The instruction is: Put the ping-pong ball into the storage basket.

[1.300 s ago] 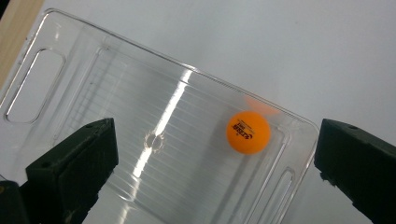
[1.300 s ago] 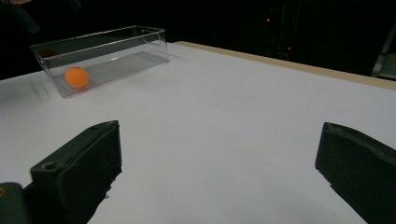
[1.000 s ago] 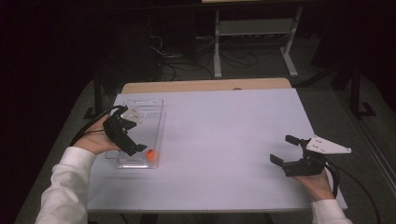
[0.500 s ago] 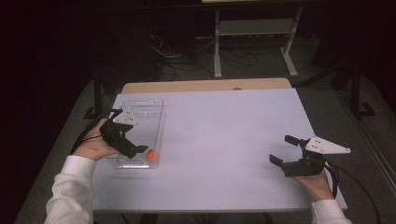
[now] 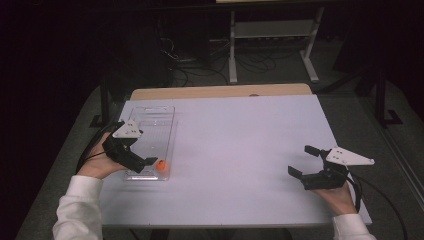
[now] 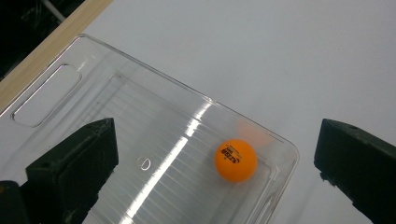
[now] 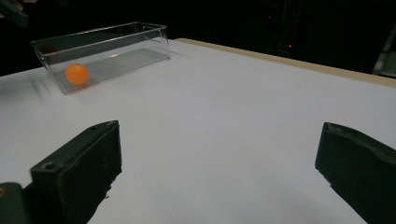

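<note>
Left gripper view: ball [image 6: 236, 160] between the left claw's [image 6: 215, 154] open jaws.

The orange ball [image 6: 236, 160], right of centre in the lower half of the left gripper view, bears a short dark printed mark, too small and blurred to read.

A bin [image 5: 150, 142] is sitting on the left part of the table [image 5: 240, 150], and a ball [image 5: 161, 165] is lying inside it at its near end, seemingly against the right wall. The left gripper [image 5: 142, 159] is hovering over that end; the right gripper [image 5: 304, 162] is hanging well apart, near the table's right edge.
</note>
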`<state>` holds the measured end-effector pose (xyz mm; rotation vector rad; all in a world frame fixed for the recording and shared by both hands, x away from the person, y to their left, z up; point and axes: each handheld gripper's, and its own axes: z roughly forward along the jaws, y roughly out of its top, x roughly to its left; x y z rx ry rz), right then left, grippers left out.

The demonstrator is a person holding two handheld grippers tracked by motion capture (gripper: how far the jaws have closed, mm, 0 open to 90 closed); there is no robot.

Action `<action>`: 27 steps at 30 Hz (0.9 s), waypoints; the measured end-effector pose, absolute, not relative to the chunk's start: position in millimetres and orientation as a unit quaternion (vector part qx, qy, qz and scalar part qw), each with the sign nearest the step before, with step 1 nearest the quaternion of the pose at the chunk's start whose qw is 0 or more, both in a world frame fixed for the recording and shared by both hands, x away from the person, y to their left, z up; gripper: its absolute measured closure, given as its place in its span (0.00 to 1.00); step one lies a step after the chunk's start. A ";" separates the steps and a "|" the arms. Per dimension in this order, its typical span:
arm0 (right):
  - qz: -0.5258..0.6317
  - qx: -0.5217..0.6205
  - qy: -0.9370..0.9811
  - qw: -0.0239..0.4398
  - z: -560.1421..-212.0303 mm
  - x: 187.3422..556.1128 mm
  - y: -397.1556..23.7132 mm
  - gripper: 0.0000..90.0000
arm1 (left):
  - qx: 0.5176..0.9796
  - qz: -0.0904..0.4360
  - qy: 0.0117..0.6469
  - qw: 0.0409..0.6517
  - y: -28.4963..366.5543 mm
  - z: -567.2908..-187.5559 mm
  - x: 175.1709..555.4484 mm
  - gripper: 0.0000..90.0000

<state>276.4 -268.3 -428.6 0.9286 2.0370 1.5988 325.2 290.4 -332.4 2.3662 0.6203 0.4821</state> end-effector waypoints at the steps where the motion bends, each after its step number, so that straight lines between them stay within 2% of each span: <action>1: 0.569 0.330 0.727 0.195 -428.5 276.2 -268.1 0.00 | 0.898 0.184 0.237 0.321 290.8 -333.3 324.6 0.00; 12: 0.570 0.328 0.729 0.192 -429.0 276.2 -266.8 0.00 | 0.881 0.173 0.236 0.371 296.9 -339.6 316.9 0.00; 27: 0.565 0.328 0.733 0.191 -429.9 275.0 -262.0 0.00 | 0.865 0.181 0.238 0.403 305.9 -353.3 305.9 0.00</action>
